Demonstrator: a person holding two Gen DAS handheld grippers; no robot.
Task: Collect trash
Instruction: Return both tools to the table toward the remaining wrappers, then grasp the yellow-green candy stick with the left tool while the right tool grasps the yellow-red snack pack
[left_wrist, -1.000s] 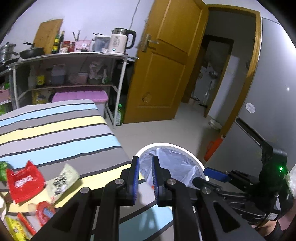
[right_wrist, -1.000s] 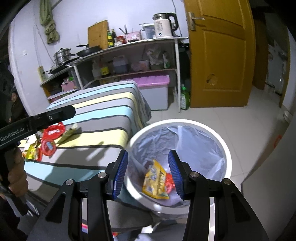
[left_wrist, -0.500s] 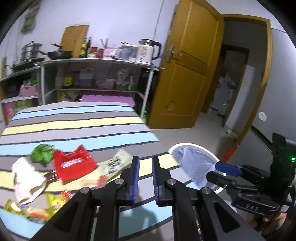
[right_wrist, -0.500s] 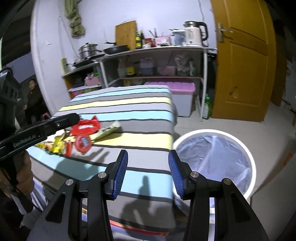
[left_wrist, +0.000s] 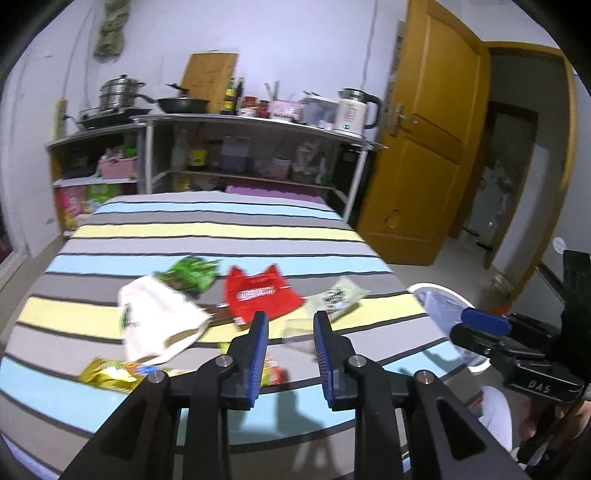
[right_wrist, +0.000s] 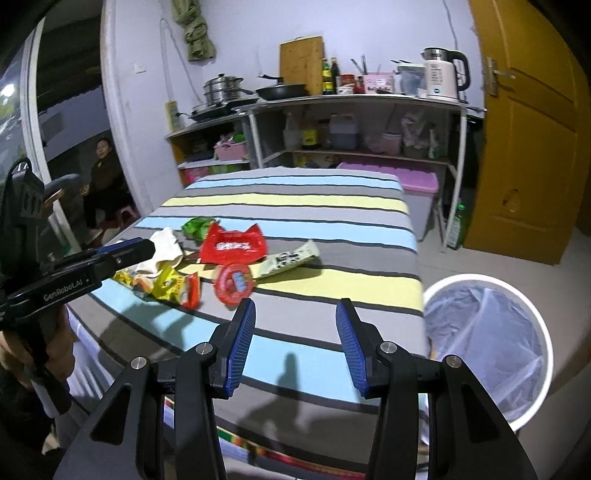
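Observation:
Several snack wrappers lie on the striped bed (left_wrist: 221, 236): a red wrapper (left_wrist: 258, 299), a green one (left_wrist: 190, 275), a white paper bag (left_wrist: 155, 325), a pale green packet (left_wrist: 338, 297) and a yellow wrapper (left_wrist: 110, 373). My left gripper (left_wrist: 290, 326) hovers over the bed's near edge just short of them; its jaws are opening with nothing between them. My right gripper (right_wrist: 295, 321) stands open and empty over the bed's near stripes, with the red wrapper (right_wrist: 232, 245) and a round red wrapper (right_wrist: 234, 282) ahead on the left. The white bin (right_wrist: 487, 332) with a clear liner stands on the floor to the right.
A metal shelf (right_wrist: 369, 99) with a kettle (right_wrist: 441, 74), pans and bottles stands behind the bed. A pink storage box (right_wrist: 406, 181) and a green bottle (right_wrist: 456, 225) sit near the yellow door (right_wrist: 528, 129). A person (right_wrist: 101, 173) sits in the far left doorway.
Both views have swung left from the bin to the trash on the bed. The left jaws have widened from nearly shut. The right jaws keep the same wide gap.

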